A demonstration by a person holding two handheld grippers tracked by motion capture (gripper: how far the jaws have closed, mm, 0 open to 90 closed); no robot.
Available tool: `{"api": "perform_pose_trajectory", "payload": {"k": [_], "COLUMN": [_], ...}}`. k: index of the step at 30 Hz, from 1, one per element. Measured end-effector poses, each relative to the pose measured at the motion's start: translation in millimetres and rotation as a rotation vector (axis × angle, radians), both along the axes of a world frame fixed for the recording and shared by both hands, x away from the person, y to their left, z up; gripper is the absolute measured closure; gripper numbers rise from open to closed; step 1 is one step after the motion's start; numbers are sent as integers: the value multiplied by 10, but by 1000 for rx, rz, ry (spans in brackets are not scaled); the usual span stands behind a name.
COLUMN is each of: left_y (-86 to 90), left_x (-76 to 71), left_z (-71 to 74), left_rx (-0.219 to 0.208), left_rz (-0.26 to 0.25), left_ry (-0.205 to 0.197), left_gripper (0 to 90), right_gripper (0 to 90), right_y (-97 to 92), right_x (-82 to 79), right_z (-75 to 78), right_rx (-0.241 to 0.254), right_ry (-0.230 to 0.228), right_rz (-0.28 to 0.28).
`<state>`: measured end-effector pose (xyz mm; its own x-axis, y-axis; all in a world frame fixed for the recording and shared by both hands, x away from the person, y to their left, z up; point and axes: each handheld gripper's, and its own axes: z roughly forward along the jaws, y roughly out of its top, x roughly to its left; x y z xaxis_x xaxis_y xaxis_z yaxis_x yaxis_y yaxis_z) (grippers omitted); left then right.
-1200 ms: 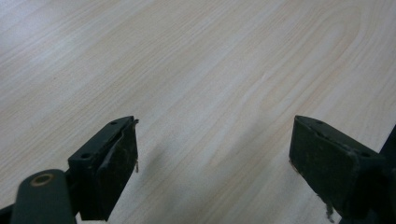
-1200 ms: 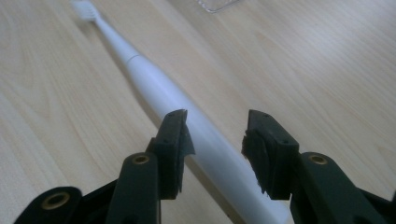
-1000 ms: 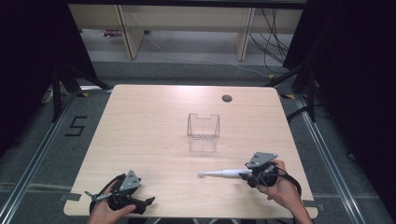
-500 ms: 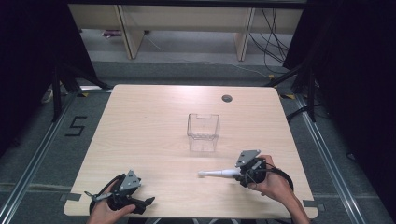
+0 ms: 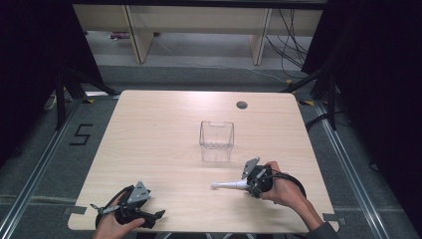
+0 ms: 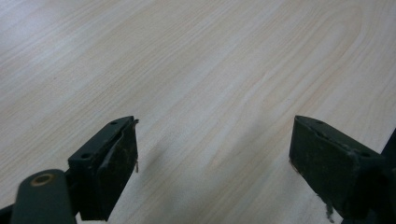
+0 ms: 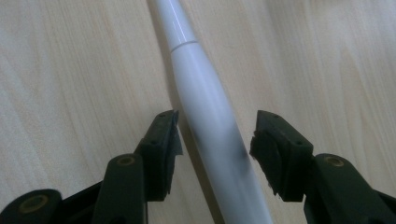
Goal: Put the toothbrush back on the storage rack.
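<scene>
Light wood table (image 5: 164, 129). White toothbrush handle (image 7: 208, 121) lies flat, near the clear bin (image 5: 217, 135), between the parted jaws of right gripper (image 7: 217, 135), pads not touching. Left gripper (image 6: 212, 149) wide open, empty.

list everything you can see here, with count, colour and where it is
white handle: 1, white, lying on the table near its right front, between the right gripper's jaws
clear box: 1, transparent, table centre, apart from the handle
table: 1, light wood, with a dark round hole at the far right
shelving: pale, on the floor beyond the table
left gripper: 1, black, front left, jaws open over bare wood
right gripper: 1, black, jaws open either side of the handle
</scene>
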<state>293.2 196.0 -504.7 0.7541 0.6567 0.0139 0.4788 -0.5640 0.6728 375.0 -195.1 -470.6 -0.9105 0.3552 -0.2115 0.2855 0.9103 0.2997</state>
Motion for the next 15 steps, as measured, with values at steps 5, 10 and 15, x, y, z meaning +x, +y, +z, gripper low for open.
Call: {"api": "perform_pose_trajectory", "payload": {"k": [5, 10, 15], "left_y": [5, 4, 2], "left_x": [-1, -1, -1], "left_z": [4, 4, 5], "left_rx": [0, 2, 0], "left_rz": [2, -1, 0], "left_ry": [-2, -2, -3], "left_gripper": [147, 148, 148], "right_gripper": [514, 541, 589], "right_y": [55, 88, 118], "right_x": [50, 98, 121], "right_z": [-14, -29, -34], "right_rx": [-35, -53, -97], "right_ry": [26, 62, 66], "right_rz": [17, 44, 40]}}
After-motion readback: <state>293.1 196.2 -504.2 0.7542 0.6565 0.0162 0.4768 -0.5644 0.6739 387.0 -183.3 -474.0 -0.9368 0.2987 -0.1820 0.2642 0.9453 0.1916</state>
